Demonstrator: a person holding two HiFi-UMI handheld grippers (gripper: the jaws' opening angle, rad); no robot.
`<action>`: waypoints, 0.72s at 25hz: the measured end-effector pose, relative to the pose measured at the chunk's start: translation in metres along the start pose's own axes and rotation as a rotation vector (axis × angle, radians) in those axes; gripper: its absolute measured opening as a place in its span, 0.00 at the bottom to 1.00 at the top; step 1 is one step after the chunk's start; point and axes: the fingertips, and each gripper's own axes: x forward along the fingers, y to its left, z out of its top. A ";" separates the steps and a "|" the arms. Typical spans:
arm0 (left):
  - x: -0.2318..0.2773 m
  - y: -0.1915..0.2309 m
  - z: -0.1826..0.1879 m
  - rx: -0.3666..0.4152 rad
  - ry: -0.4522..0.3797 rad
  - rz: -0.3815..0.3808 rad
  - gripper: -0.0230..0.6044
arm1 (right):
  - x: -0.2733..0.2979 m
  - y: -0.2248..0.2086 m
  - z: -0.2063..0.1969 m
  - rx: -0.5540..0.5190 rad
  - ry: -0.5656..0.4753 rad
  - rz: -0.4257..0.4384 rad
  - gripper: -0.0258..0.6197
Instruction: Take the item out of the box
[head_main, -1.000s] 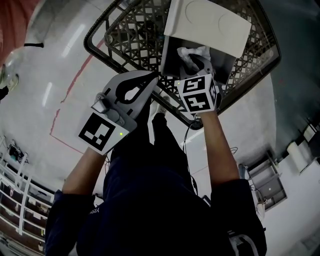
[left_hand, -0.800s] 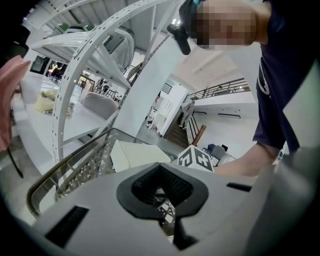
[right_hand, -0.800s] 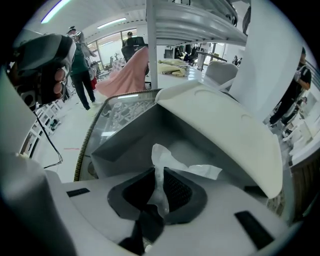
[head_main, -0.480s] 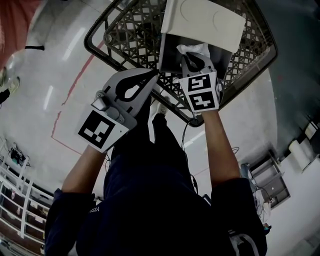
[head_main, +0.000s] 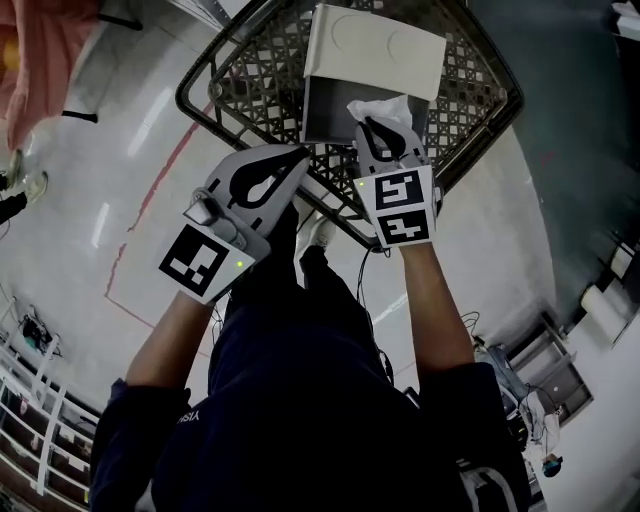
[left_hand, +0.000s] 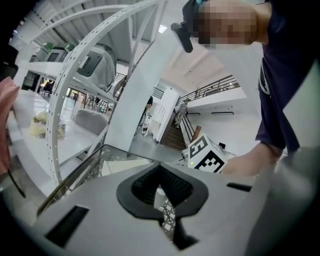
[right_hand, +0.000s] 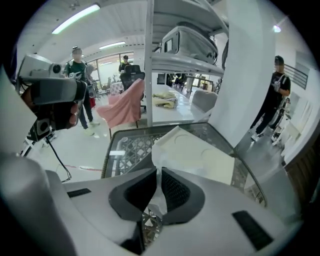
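Note:
A white box (head_main: 322, 112) with its lid (head_main: 375, 50) tipped back stands in a black lattice basket (head_main: 250, 80). A crumpled white item (head_main: 383, 107) sticks up from the box's near right corner. My right gripper (head_main: 386, 128) is shut on it; in the right gripper view the thin white item (right_hand: 157, 196) is pinched between the black pads (right_hand: 175, 187), with the lid (right_hand: 197, 157) beyond. My left gripper (head_main: 298, 158) hangs over the basket's near rim, left of the box, shut and holding nothing. The lattice shows through the gap below its tips (left_hand: 160, 169).
The basket's thick rim (head_main: 200, 115) surrounds the box. A red line (head_main: 150, 165) runs across the pale floor on the left. Pink cloth (head_main: 40, 50) hangs at the top left. White shelving (right_hand: 170, 60) and standing people (right_hand: 272, 100) are beyond the basket.
My right gripper's jaws have closed onto the white item in the box. The left gripper has stayed where it was by the rim.

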 end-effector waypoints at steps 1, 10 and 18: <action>-0.002 -0.006 0.005 0.009 -0.008 0.000 0.05 | -0.010 -0.001 0.006 -0.005 -0.020 -0.008 0.11; -0.018 -0.067 0.044 0.110 -0.075 -0.007 0.05 | -0.113 0.006 0.041 -0.059 -0.193 -0.069 0.11; -0.037 -0.131 0.082 0.207 -0.142 -0.009 0.05 | -0.203 0.021 0.053 -0.093 -0.323 -0.115 0.11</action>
